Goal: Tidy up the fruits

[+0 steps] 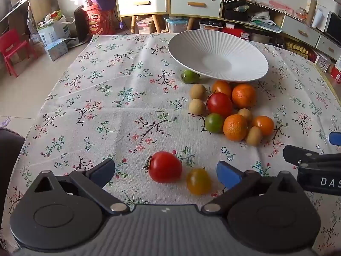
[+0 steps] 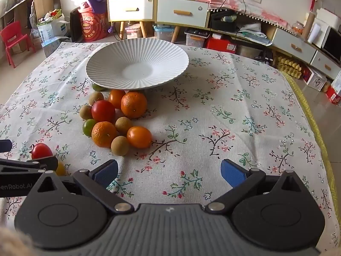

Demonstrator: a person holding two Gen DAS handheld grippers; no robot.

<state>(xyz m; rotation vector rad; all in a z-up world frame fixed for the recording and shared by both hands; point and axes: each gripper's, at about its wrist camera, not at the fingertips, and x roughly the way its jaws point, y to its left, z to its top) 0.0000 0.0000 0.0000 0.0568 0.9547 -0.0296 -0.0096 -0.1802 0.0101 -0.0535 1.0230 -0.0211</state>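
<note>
The fruit pile lies on the floral cloth, just near of the white ribbed plate, which holds nothing. In the pile: two red-skinned tomatoes' worth of colour — one red tomato, two mandarins, smooth orange fruits, brown round ones, a green one — all touching or nearly so.

Apart from the pile, nearer and to the left, a second red tomato and a small yellow tomato lie side by side on the cloth, between the wide-spread fingers of the left gripper. Its pads touch neither fruit. The left wrist view shows both whole; in the right wrist view the red one is half cut off by the left gripper's body and the yellow one is only a sliver behind it.

The right gripper is spread wide too, gripping nothing, over bare cloth to the right of the pile. In the left wrist view only its side shows at the right edge.

A green fruit at the plate's rim shows clearly from the left wrist; from the right wrist it is mostly hidden under the rim. Whether it touches the plate cannot be told.
</note>
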